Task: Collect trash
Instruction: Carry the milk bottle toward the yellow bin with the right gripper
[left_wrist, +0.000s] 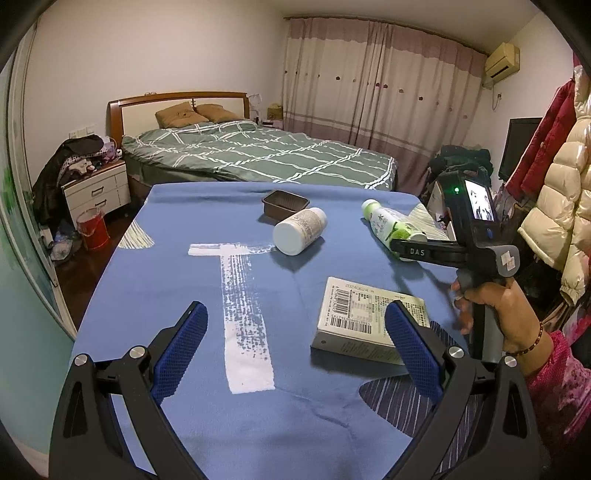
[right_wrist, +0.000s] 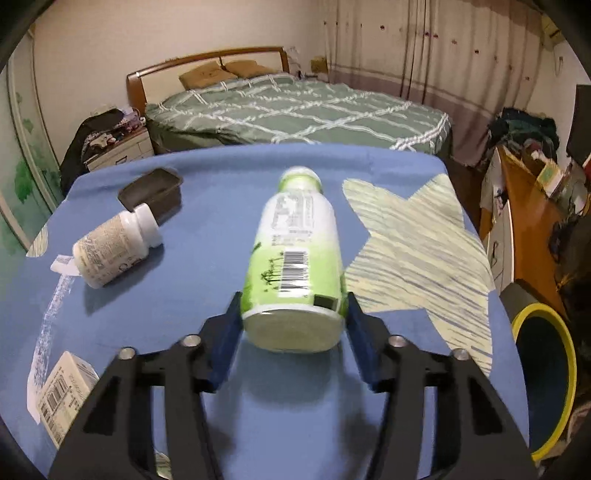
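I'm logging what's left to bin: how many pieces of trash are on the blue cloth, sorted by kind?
Bottles: 2 (green-and-white drink bottle between the right gripper pads; white pill bottle)
Boxes: 1 (flat carton)
Trays: 1 (brown plastic tray)
Total: 4

Hidden and cut-off parts

The right tongs (left_wrist: 400, 246) cover the green bottle's (left_wrist: 388, 223) base; the yellow-rimmed bin (right_wrist: 546, 384) runs past the edge; the box's (left_wrist: 369, 317) print is unreadable.
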